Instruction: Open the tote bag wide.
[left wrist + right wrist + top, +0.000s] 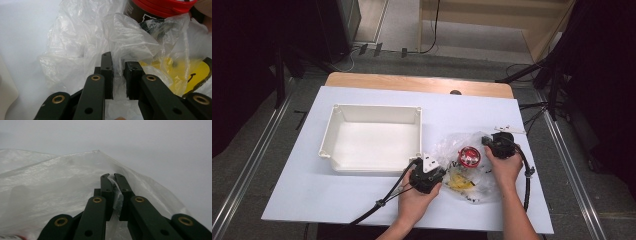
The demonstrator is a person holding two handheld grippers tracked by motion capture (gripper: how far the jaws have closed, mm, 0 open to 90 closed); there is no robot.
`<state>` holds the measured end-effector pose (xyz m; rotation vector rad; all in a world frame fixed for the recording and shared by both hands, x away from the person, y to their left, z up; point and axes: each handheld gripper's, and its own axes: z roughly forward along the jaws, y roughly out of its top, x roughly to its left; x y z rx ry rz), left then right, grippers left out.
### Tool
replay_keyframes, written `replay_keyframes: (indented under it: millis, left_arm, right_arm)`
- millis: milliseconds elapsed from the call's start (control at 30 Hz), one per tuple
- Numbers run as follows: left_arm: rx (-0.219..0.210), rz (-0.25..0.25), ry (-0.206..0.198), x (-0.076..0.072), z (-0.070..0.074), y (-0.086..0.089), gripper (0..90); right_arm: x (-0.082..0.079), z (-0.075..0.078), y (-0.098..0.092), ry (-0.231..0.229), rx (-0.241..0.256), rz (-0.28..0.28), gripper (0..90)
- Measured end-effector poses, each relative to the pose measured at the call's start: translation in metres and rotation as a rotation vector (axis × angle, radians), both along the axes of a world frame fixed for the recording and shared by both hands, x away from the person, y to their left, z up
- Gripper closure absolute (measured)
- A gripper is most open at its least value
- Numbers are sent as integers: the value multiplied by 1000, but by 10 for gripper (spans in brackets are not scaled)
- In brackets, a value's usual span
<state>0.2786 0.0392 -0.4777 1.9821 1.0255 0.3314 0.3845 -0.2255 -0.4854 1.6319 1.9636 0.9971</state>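
- Your right gripper point(111, 176) is clamped on a pulled-up fold of the clear plastic bag point(62, 185) — jaws pressed together at the tips; your left gripper point(117, 65) has its jaws a little apart, with bag film in the gap.
- The white table point(362, 200) carries an open white tray point(371, 140) left of the bag; grey floor lies beyond.
- The bag is crumpled at the table's right front, holding a red-lidded jar point(469, 156) and a yellow packet point(460, 183).

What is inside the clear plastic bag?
Inside the plastic bag: a red-lidded jar and a yellow packet. Crumpled film hides whatever lies beneath them.
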Motion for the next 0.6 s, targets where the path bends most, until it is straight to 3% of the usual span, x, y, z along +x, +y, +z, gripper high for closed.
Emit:
replay_keyframes:
  millis: [67, 100, 133, 200, 267, 333, 433, 467, 500, 600]
  left_arm:
    - [-2, 1, 2, 0, 0, 0, 804]
    - [-1, -1, 8, 0, 0, 1, 801]
    - [-1, -2, 9, 0, 0, 1, 800]
    - [1, 1, 10, 1, 0, 1, 800]
    - [-4, 4, 9, 1, 0, 0, 800]
    - [0, 4, 4, 0, 0, 0, 800]
    - [4, 0, -2, -1, 0, 0, 788]
    - [4, 0, -2, -1, 0, 0, 784]
    - [5, 0, -5, -1, 0, 0, 781]
    - [5, -1, -5, -1, 0, 0, 776]
  right_arm:
    - [-1, 1, 0, -5, -26, -14, 846]
    - [-9, 10, 0, -39, -23, -69, 742]
    - [-15, 18, -1, -66, -20, -100, 720]
    - [-34, 35, -4, -126, 39, -131, 735]
    - [-58, 50, -4, -193, 86, -115, 765]
    - [-81, 56, -1, -233, 95, -87, 796]
    - [-106, 47, 6, -212, 93, -54, 812]
    - [-106, 47, 6, -212, 93, -54, 812]
    - [-118, 37, 11, -177, 63, -38, 816]
    - [-123, 23, 14, -116, 47, -10, 823]
